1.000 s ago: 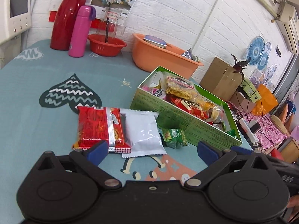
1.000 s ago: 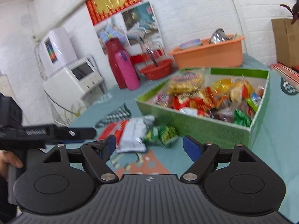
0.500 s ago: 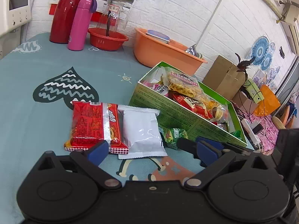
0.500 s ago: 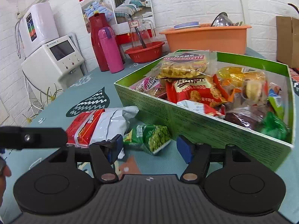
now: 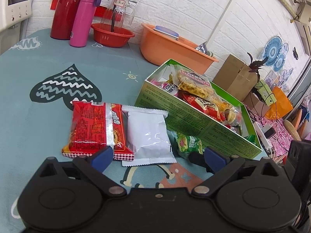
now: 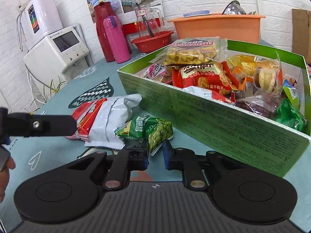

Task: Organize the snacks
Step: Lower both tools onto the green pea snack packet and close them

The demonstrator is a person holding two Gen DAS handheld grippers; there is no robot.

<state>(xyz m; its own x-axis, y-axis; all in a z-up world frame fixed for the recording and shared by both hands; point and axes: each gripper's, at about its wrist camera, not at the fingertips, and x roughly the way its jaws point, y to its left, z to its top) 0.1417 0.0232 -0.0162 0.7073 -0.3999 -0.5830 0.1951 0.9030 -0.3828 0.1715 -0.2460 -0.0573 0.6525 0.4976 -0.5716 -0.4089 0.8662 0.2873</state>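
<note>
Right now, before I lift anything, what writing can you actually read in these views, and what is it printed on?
"DANCO GALETTE": clear cracker pack on top of the snacks in the green box.
"爱不释手": red snack pack in the box.
"11.05": white wrapper below it.
"4": box's outer wall.
Fine print on the box wall, the red packet, the green pea packet and the glass jar's tag: too small or blurred.

Right gripper [image 6: 156, 153]: pointed forward and down, low over the table, jaws just closed to a narrow gap on the corner of a green snack packet [image 6: 153, 130]. Left gripper [image 5: 158, 156]: same downward tilt, jaws spread wide, nothing between them. A person's hand [image 6: 4, 169] shows at the left edge of the right wrist view.
</note>
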